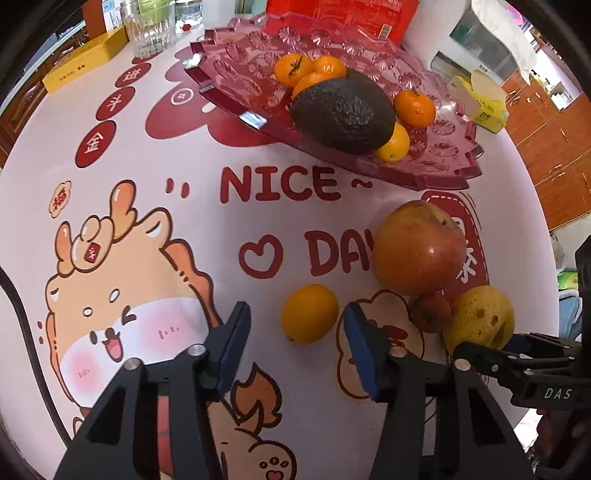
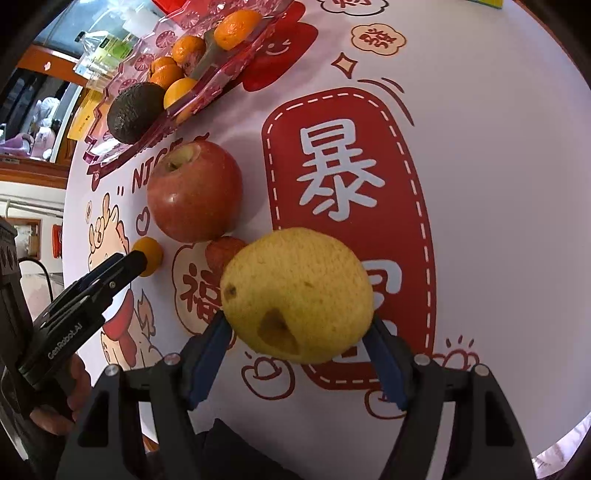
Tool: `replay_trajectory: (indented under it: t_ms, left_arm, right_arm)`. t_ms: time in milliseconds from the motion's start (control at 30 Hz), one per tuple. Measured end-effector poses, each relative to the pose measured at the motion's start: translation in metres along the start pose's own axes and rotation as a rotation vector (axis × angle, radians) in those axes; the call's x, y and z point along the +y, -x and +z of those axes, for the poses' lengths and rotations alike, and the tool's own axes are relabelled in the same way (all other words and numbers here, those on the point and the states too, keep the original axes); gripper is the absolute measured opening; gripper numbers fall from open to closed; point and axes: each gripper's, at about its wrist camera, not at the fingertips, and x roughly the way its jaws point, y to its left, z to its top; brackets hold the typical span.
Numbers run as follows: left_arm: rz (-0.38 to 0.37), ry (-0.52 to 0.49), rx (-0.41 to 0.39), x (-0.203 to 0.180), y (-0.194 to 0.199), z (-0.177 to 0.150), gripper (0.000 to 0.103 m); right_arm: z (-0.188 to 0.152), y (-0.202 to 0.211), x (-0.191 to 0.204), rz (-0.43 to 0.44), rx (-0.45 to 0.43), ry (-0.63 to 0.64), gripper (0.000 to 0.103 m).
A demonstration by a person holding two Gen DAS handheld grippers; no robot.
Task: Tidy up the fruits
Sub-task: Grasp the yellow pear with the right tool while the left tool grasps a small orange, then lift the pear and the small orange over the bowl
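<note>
The yellow pear (image 2: pixel 297 295) sits between the blue pads (image 2: pixel 210 363) of the right gripper (image 2: pixel 299 365), jaws spread either side of it; pad contact cannot be confirmed. Close squarely at the widest part, clear of the small red fruit (image 2: pixel 225 251) and big apple (image 2: pixel 195 192) just beyond. The left gripper (image 1: pixel 295 347) is open, the small orange (image 1: pixel 309 314) just ahead, not yet held. The pink tray (image 1: pixel 424 173) lies farther ahead.

Cartoon-printed tablecloth (image 1: pixel 155 206), ribbed glass jar (image 1: pixel 149 31) — yellow box (image 1: pixel 86 61), red packet (image 1: pixel 343 14), tissue box (image 1: pixel 480 107)
</note>
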Motion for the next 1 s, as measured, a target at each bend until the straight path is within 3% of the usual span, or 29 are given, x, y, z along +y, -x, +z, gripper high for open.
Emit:
replay_trajectory:
  t_ms: [367,1000]
  left_arm:
    - [-0.026,0.01,0.028,-0.007,-0.016,0.003,0.032]
    - [-0.04,0.029,0.018,0.0,-0.006,0.0,0.031]
  right_arm:
    - [0.01,-0.008,0.008,-0.044,0.029,0.044,0.074]
    - [0.009,-0.006,0.003,-0.005,0.015,0.036,0.071]
